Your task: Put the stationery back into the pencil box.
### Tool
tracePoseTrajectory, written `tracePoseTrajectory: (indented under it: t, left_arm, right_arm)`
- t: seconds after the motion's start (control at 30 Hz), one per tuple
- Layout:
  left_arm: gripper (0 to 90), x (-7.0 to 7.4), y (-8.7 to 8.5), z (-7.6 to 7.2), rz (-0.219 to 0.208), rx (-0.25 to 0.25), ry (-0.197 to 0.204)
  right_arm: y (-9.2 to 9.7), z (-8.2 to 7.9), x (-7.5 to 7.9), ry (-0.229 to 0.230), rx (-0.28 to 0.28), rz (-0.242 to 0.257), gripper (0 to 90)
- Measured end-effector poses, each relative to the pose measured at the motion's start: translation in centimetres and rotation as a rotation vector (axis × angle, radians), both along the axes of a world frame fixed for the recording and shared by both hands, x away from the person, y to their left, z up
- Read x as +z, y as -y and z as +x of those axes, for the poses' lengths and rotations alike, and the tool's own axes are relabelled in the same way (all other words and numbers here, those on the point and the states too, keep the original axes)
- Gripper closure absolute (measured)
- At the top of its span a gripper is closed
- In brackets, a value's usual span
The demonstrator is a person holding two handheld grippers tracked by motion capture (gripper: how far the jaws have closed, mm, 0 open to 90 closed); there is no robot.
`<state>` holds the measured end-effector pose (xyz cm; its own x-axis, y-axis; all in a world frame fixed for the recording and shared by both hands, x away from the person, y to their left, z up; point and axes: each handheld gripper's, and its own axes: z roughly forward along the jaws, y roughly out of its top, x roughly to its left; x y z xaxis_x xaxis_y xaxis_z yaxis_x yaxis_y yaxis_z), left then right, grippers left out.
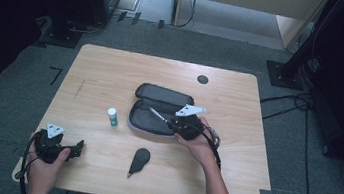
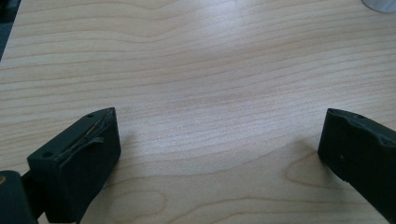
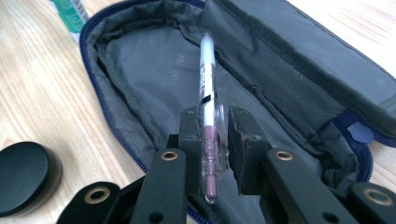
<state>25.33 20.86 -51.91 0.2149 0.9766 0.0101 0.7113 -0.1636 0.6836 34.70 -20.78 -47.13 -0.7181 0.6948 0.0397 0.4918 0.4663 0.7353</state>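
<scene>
Pen (image 3: 207,116) is clamped in the right gripper (image 3: 212,140), fingers (image 3: 243,140) pinching its clear barrel from both sides, purple end sticking out toward the camera and the white tip pointing into the pencil case (image 3: 154,79). The case lies unzipped and spread flat near the middle of the table (image 1: 113,69), grey lining up, and the pen hangs right over its near half. In the high view the right gripper (image 1: 184,124) sits at the case's (image 1: 158,110) right edge. Left gripper (image 1: 60,145) rests down at the near left corner, fingers (image 2: 84,154) spread wide with bare wood between them. A small white and green tube (image 1: 113,117) stands just left of the case, and a black teardrop-shaped thing (image 1: 139,161) lies in front.
</scene>
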Motion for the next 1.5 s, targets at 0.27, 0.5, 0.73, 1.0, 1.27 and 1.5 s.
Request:
tracePoseTrajectory:
  t: [0.27,0.5,0.73,1.0,1.27,1.5]
  left_arm:
    - [0.0,0.0,0.0,0.0,0.001,0.000,0.000]
    - [0.0,0.0,0.0,0.0,0.001,0.000,0.000]
    - [0.0,0.0,0.0,0.0,0.000,0.000,0.000]
    - [0.0,0.0,0.0,0.0,0.001,0.000,-0.001]
    - [0.0,0.0,0.0,0.0,-0.001,0.001,0.001]
    - [0.0,0.0,0.0,0.0,-0.001,0.001,0.000]
  right_arm:
    - [0.0,0.7,-0.6,-0.011,-0.025,-0.018,76.0]
    - [0.0,1.0,-1.0,0.017,-0.095,-0.069,72.2]
    - [1.0,0.8,-0.6,0.039,-0.159,-0.027,61.0]
    - [2.1,-0.5,0.3,0.056,-0.185,0.040,46.3]
    - [2.5,-2.6,1.0,0.047,-0.251,0.054,23.7]
    - [1.9,-4.9,1.2,0.019,-0.318,0.059,0.0]
